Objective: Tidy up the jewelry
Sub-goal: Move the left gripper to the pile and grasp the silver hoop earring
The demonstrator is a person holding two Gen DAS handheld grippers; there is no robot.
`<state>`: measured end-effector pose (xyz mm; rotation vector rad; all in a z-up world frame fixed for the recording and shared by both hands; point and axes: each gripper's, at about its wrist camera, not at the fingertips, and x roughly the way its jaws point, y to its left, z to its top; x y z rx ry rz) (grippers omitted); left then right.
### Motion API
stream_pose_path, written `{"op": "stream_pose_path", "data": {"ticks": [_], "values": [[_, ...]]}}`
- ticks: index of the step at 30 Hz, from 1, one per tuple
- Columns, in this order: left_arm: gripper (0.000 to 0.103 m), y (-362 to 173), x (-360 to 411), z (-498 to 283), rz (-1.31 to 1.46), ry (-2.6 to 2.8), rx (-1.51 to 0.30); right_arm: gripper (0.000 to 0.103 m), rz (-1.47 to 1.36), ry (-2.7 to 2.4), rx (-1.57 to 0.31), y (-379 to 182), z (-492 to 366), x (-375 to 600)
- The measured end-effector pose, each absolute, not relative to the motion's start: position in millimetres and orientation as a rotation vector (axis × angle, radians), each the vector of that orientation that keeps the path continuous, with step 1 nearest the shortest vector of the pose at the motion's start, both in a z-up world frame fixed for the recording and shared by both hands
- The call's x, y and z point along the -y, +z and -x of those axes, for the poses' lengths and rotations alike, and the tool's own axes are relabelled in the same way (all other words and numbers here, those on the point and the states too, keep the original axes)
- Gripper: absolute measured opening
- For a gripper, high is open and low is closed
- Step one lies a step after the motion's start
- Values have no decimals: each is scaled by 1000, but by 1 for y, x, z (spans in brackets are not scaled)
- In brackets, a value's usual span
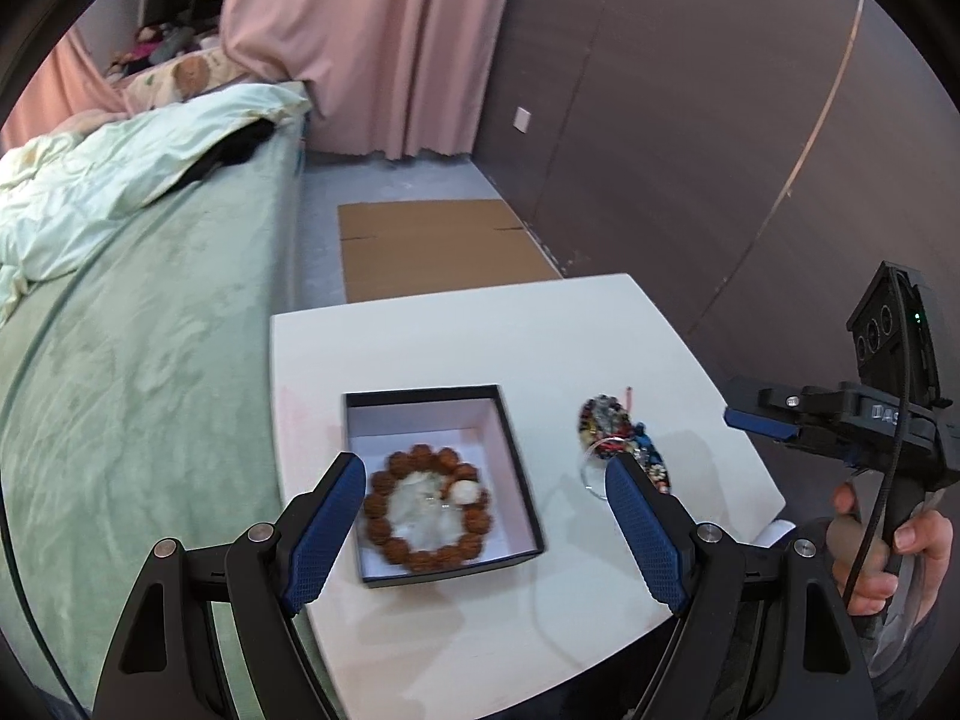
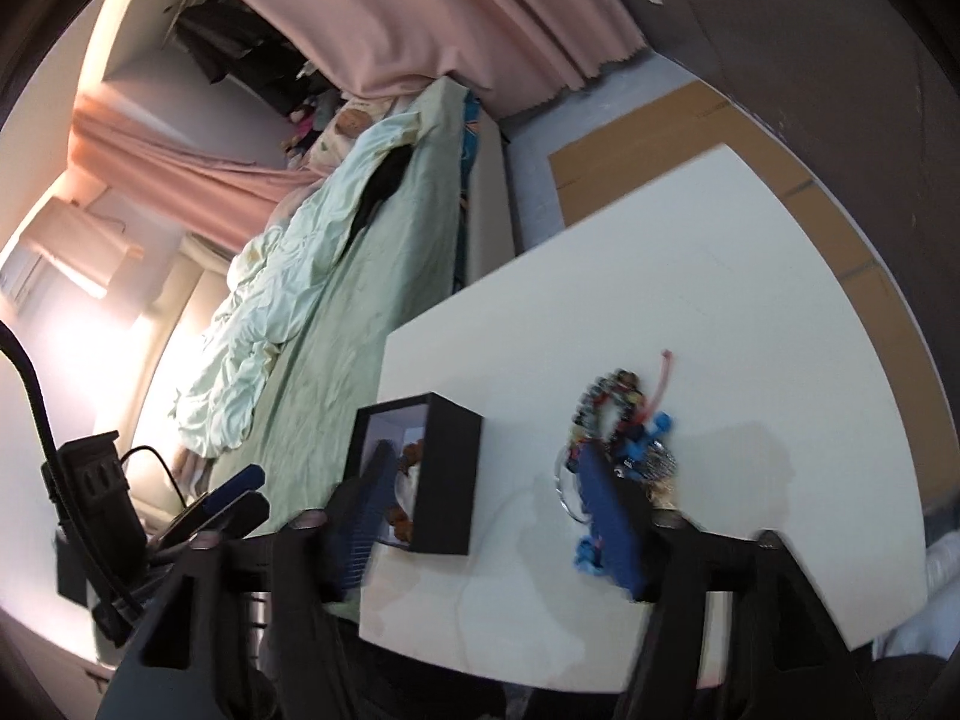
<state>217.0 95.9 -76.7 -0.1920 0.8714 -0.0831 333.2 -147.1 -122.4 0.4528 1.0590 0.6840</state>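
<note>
Black box (image 1: 521,468) holds brown bead bracelet (image 1: 427,507).

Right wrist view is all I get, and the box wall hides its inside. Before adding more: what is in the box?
Observer: One bracelet of brown beads with a single pale bead, lying flat as a full ring in the black box.
Operator: Any room beside it?
Observer: Yes, the lining between it and the far wall is bare.
Operator: Are the left tongs holding anything?
Observer: No, the left tongs are open and empty, above the box's near side.
</note>
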Motion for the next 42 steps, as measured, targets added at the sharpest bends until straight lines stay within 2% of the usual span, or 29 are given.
{"op": "stream_pose_path", "data": {"ticks": [1, 2, 21, 32, 42], "values": [[83, -78, -90, -219, 185, -90, -875, 94, -465, 671, -1055, -124, -332, 153], [83, -79, -86, -221, 181, -94, -879, 95, -475, 668, -1055, -125, -331, 157], [83, -128, 3, -279, 110, -198, -1049, 95, -628, 607, -1110, -153, -334, 216], [83, -154, 26, -302, -212, -314, -1146, 95, -668, 619, -1106, -156, -337, 231], [83, -177, 31, -318, -268, -379, -1227, 95, -671, 640, -1110, -158, -340, 230]]}}
